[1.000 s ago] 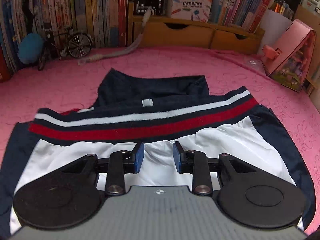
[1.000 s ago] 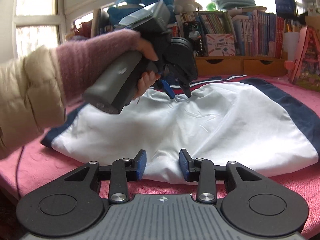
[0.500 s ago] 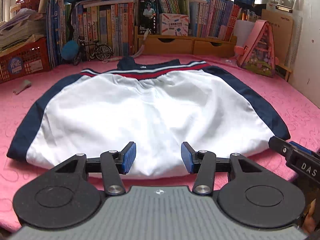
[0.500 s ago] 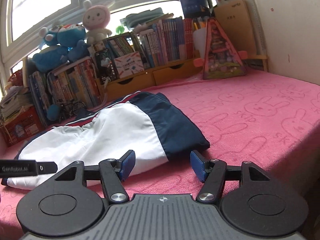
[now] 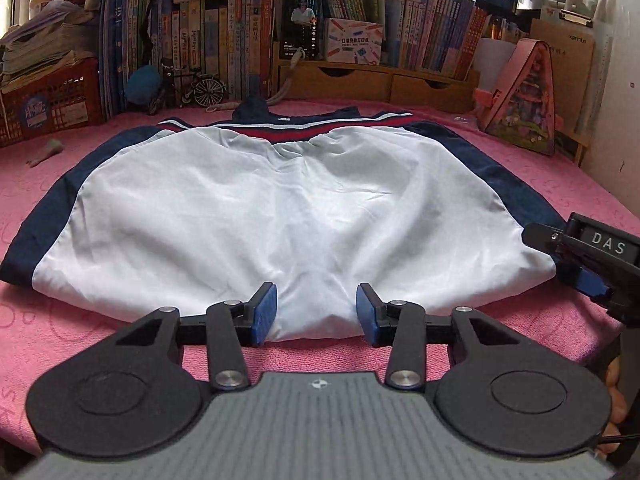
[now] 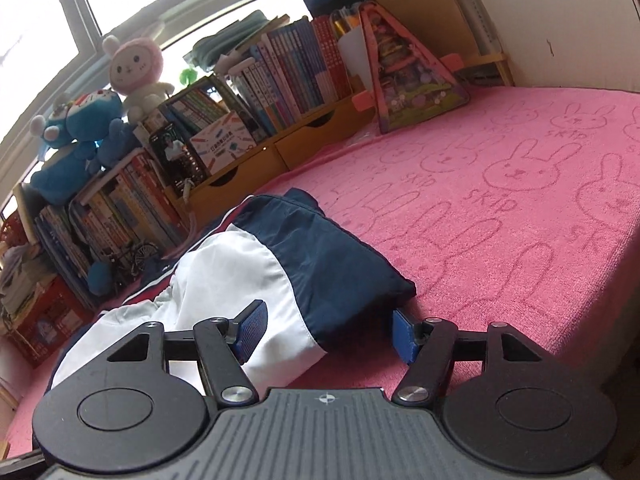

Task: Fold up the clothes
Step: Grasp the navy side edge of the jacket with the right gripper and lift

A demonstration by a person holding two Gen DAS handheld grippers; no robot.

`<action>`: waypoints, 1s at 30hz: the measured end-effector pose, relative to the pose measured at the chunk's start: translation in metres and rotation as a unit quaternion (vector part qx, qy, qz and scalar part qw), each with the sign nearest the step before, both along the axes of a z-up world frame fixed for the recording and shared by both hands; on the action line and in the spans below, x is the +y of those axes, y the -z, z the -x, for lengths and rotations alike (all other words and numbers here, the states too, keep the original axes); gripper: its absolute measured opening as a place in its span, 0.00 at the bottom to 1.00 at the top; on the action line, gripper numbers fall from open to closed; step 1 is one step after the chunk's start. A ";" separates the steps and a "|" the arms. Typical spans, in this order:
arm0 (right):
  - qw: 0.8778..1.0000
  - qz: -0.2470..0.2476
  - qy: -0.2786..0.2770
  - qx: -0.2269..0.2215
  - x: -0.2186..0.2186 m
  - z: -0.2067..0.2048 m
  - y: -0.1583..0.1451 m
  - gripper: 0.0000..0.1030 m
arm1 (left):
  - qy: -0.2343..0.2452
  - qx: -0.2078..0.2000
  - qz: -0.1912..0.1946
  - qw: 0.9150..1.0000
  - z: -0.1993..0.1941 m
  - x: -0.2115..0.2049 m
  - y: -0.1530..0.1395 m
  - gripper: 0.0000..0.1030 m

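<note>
Now | one garment | two tongs, both spread: left, right

near hem of the garment partly hidden behind the left gripper. right gripper cut off by the left wrist view's right edge, grip unreadable there. book spines too small to read.

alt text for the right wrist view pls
The open right claw straddles the near corner of a white and navy garment lying on a pink bunny-print blanket. Behind it stand bookshelves and plush toys by a window.
</note>
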State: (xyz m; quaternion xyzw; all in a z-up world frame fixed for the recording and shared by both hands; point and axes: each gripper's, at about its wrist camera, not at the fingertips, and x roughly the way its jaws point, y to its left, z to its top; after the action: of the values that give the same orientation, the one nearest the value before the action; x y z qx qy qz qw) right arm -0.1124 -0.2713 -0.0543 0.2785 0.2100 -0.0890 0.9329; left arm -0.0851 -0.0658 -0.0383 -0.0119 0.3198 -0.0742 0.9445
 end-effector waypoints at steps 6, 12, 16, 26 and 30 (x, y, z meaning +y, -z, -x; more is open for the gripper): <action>1.000 0.001 0.000 -0.002 0.002 -0.011 0.000 0.70 | -0.005 -0.002 -0.001 1.000 0.000 -0.003 0.004 0.40; 1.000 -0.008 0.001 -0.008 -0.002 -0.025 0.000 0.70 | -0.006 -0.002 0.003 1.000 0.000 -0.003 0.004 0.40; 1.000 -0.018 0.004 -0.013 -0.008 -0.040 0.002 0.70 | -0.006 -0.002 0.003 1.000 0.000 -0.003 0.004 0.40; 0.998 0.021 -0.046 -0.038 -0.002 -0.057 -0.032 0.20 | -0.001 -0.001 0.037 0.999 -0.001 0.006 0.004 0.40; 0.987 0.069 -0.111 -0.089 0.030 -0.067 -0.077 0.19 | -0.002 0.010 0.100 0.995 -0.004 0.024 0.002 0.39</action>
State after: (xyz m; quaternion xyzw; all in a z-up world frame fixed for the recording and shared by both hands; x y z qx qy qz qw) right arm -0.0452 -0.2409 0.0229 0.1955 0.1487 0.0256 0.9690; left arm -0.0811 -0.0415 -0.0404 -0.1077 0.3202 -0.1037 0.9355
